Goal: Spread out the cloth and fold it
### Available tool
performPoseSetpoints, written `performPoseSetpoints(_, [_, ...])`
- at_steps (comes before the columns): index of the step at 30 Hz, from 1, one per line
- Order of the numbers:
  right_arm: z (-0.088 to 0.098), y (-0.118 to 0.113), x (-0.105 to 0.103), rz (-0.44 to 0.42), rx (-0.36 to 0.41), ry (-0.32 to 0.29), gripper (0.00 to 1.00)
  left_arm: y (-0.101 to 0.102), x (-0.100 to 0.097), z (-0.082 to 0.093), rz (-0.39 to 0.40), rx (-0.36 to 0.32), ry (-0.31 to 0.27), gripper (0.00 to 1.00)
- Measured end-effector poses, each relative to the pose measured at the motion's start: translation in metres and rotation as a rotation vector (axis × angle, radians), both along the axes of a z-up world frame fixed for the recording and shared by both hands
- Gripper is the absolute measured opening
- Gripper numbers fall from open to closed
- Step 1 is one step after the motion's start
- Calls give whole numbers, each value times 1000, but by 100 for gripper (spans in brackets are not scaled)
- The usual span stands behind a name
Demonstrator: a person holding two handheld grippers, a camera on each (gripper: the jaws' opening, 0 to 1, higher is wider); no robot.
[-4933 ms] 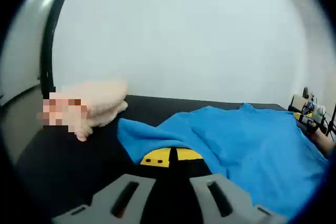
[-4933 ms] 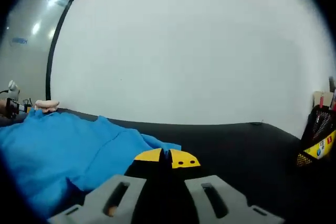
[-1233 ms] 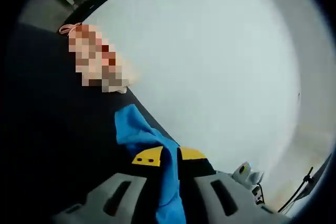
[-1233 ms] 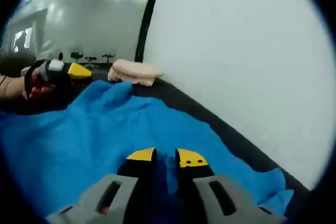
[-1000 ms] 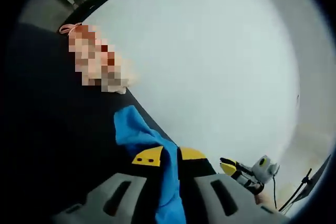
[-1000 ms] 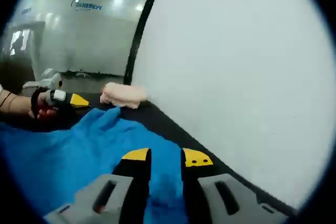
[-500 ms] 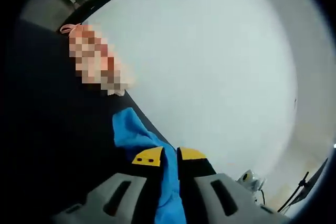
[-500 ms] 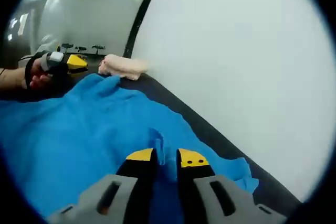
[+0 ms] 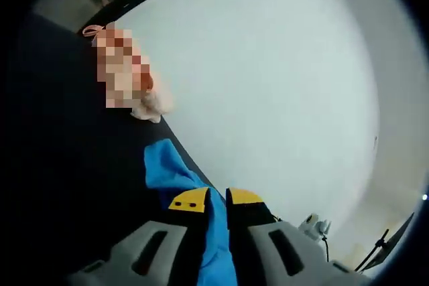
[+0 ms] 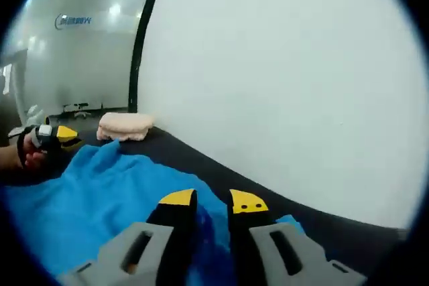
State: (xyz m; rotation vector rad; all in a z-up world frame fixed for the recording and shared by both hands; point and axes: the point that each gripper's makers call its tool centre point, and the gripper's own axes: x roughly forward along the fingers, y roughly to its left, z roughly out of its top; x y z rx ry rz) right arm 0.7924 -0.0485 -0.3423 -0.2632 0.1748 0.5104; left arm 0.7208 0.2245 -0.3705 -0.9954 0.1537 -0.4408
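With both corners pinched, the left gripper (image 9: 208, 198) and right gripper (image 10: 212, 199) each clamp the blue cloth (image 10: 87, 192) over the black worktop (image 10: 268, 207). Spreading is underway; next, pull apart and lay it flat.

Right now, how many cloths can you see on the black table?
2. A blue cloth is spread across the black table, pinched by the right gripper and the left gripper. A folded pink cloth lies at the far edge by the wall.
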Motion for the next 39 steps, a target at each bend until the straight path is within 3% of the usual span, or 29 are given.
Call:
performPoseSetpoints(3, [-2,9,-14,48,-41,32,17,-1,-3,0,-2,-3,-1,10])
performPoseSetpoints(5, [-8,32,-46,146,-80,59,15,-1,-3,0,1,-10,2,10])
performPoseSetpoints(7, [-25,54,-74,235,-183,99,15,0,-3,-1,5,-15,7,10])
performPoseSetpoints(8, [-31,60,-79,257,-236,84,14,0,-3,0,5,-17,9,10])
performPoseSetpoints(11, [-49,59,-74,187,-495,-5,14,-1,-3,0,2,-13,8,11])
performPoseSetpoints(13, [-48,46,-66,83,-629,-60,12,1,-1,0,1,-12,9,11])
performPoseSetpoints(15, [-43,45,-66,36,-604,-80,12,3,-2,1,1,-26,8,11])
performPoseSetpoints(18, [-42,47,-71,44,-571,-98,13,5,-1,1,8,-47,15,11])
performPoseSetpoints(19, [-52,52,-72,86,-607,-79,13,4,0,2,5,-39,9,11])
performPoseSetpoints(21, [-65,47,-69,56,-623,-38,11,3,-1,1,5,-35,11,11])
performPoseSetpoints(22, [-69,41,-69,44,-657,-21,3,3,-1,1,5,-33,10,11])
performPoseSetpoints(23, [-65,30,-68,-1,-712,-45,1,4,-2,1,4,-35,8,11])
performPoseSetpoints(24, [-61,30,-70,7,-723,-68,0,5,-2,1,4,-43,9,11])
performPoseSetpoints(28, [-39,44,-94,80,-594,-98,0,6,0,2,16,-69,13,11])
performPoseSetpoints(31, [-16,69,-127,177,-356,-78,0,8,1,2,20,-71,15,11])
performPoseSetpoints(33, [-15,85,-146,272,-274,-56,0,7,2,2,17,-68,15,11])
performPoseSetpoints(34, [-21,91,-156,298,-217,-14,0,6,0,2,15,-65,14,11])
performPoseSetpoints(35, [-26,89,-147,315,-213,27,0,6,0,1,15,-65,16,11])
performPoseSetpoints(37, [-58,87,-151,340,-291,87,1,6,-1,2,15,-70,12,11])
performPoseSetpoints(38, [-83,85,-154,351,-313,150,1,7,-1,3,16,-77,12,11])
performPoseSetpoints(39, [-96,87,-160,379,-306,194,2,9,0,3,19,-81,13,11])
